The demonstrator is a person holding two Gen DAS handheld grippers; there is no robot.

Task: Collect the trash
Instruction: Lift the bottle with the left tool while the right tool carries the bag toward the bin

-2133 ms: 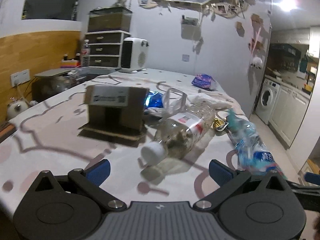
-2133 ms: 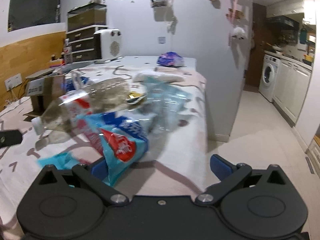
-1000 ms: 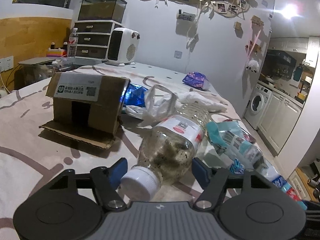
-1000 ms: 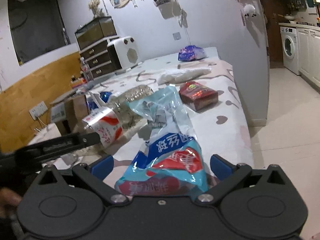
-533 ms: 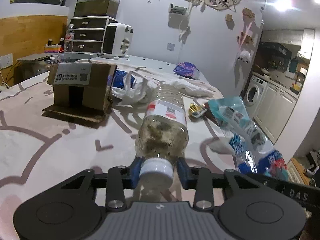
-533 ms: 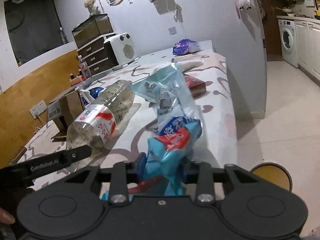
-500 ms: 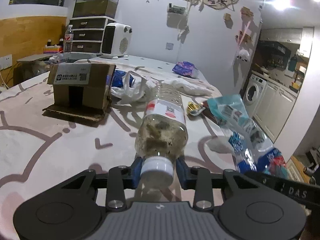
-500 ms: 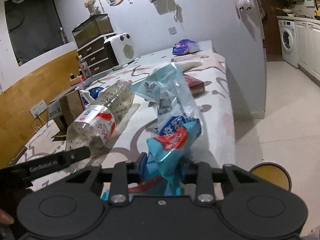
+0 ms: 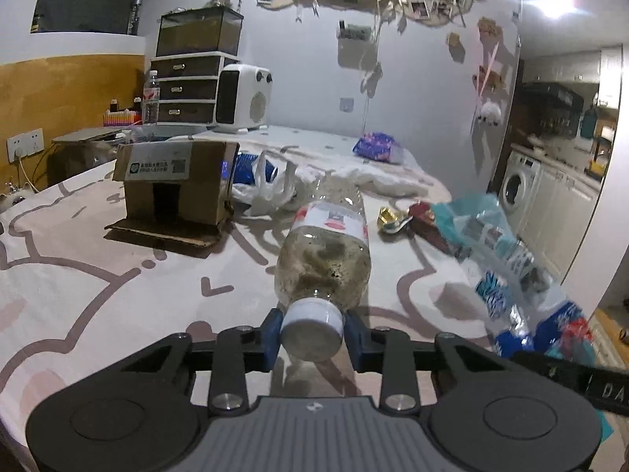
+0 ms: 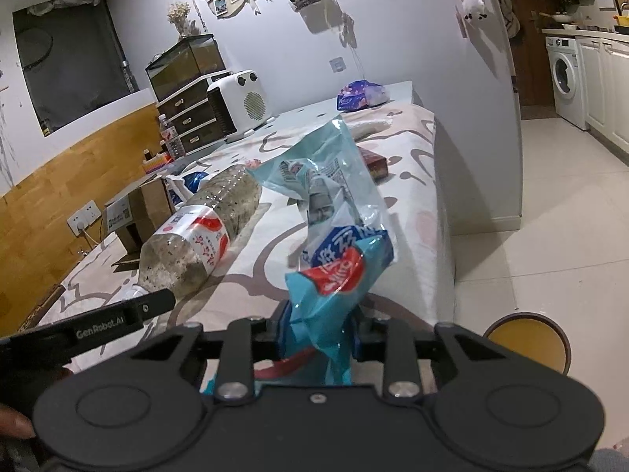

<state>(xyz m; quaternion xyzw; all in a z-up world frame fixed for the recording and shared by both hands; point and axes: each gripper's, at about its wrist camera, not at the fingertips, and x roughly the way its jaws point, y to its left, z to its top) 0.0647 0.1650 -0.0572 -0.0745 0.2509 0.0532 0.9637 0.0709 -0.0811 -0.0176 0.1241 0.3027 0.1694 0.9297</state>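
Left gripper (image 9: pixel 312 336) closing on clear dirty plastic bottle (image 9: pixel 324 251), right gripper (image 10: pixel 320 334) clamped on crinkled blue snack bag (image 10: pixel 334 212); brown cardboard box (image 9: pixel 177 185), white plastic bag (image 9: pixel 271 188), red packet (image 10: pixel 373 163) left uncollected on table.

Blue snack bag (image 9: pixel 507 259): motion-blurred in the left wrist view; lower end hidden behind the right hand-held gripper (image 10: pixel 318 336) body.
Plastic bottle (image 9: pixel 324 251): far end hidden behind its own body.
Yellow-rimmed bin (image 10: pixel 528 340): near part hidden.
Box label (image 9: pixel 157 166): print too small to read.
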